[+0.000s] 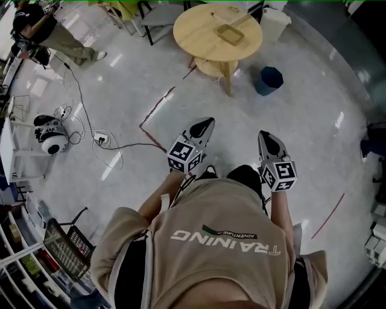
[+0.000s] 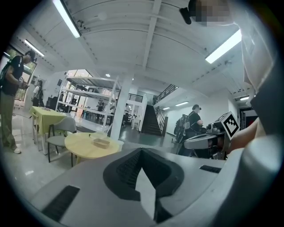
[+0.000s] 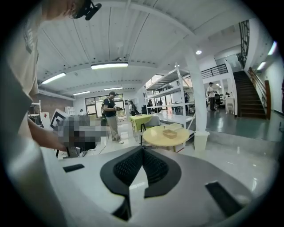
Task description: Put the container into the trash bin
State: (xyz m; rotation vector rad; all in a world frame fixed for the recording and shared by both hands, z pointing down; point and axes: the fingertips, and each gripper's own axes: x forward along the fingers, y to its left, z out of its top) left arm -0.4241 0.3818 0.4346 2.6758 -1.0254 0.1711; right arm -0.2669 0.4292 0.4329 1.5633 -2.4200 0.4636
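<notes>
A tan, shallow container (image 1: 231, 34) lies on a round wooden table (image 1: 202, 42) far ahead of me. On the floor to the right of the table stands a dark blue trash bin (image 1: 268, 80). My left gripper (image 1: 204, 128) and right gripper (image 1: 267, 140) are held side by side in front of my body, well short of the table, both pointing toward it. In the left gripper view the jaws (image 2: 142, 150) are shut and empty, with the container (image 2: 101, 142) small in the distance. The right gripper (image 3: 142, 148) is also shut on nothing, and the container (image 3: 169, 132) lies beyond its tips.
A white bin (image 1: 274, 23) stands behind the table, with chairs (image 1: 157, 15) to its left. Cables and a power strip (image 1: 99, 140) trail over the floor at left beside a white device (image 1: 51, 139). A person (image 1: 42, 30) stands far left. A wire basket (image 1: 66, 244) is at lower left.
</notes>
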